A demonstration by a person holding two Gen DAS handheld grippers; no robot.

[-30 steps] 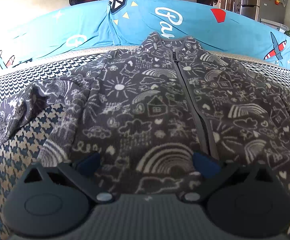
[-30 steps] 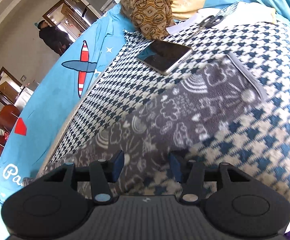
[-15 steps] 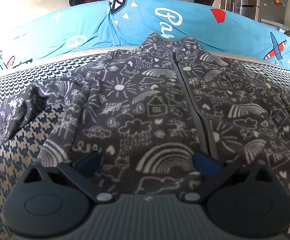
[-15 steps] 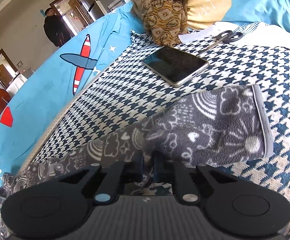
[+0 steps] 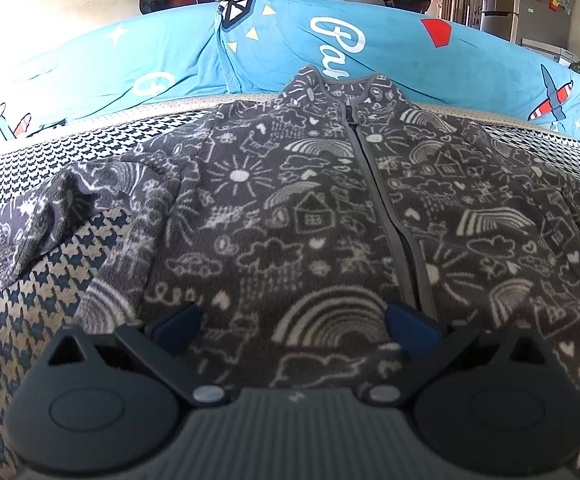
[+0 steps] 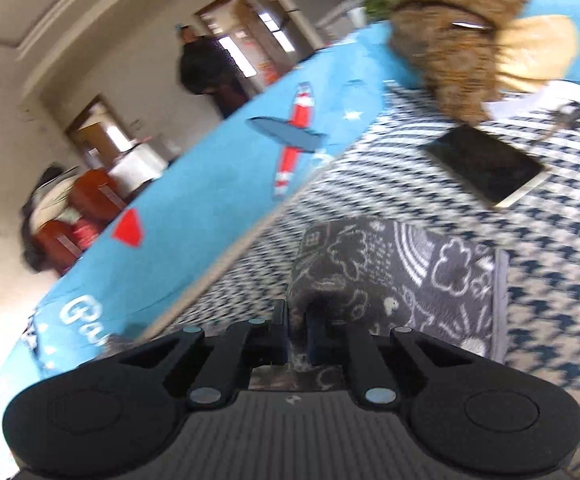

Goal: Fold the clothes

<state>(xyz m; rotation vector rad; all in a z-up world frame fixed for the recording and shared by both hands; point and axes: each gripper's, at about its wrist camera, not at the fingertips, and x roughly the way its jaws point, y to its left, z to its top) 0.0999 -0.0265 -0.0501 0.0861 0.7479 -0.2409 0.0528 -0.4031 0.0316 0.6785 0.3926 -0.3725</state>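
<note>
The right gripper point(image 6: 297, 334) pinches the jacket sleeve point(image 6: 401, 276), which drapes just ahead of it. The left gripper point(image 5: 291, 326) hovers wide open and empty over the jacket point(image 5: 309, 216) hem. Sleeve fold is in hand; next, carry it across the chest.

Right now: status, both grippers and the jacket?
Right gripper shut on sleeve. Left gripper open over jacket. Phone beyond sleeve, apart.

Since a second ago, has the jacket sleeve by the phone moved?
Yes. The sleeve, pinched in the right hand-held gripper, has lifted off the houndstooth cover and bunched toward the camera, away from the phone.
</note>
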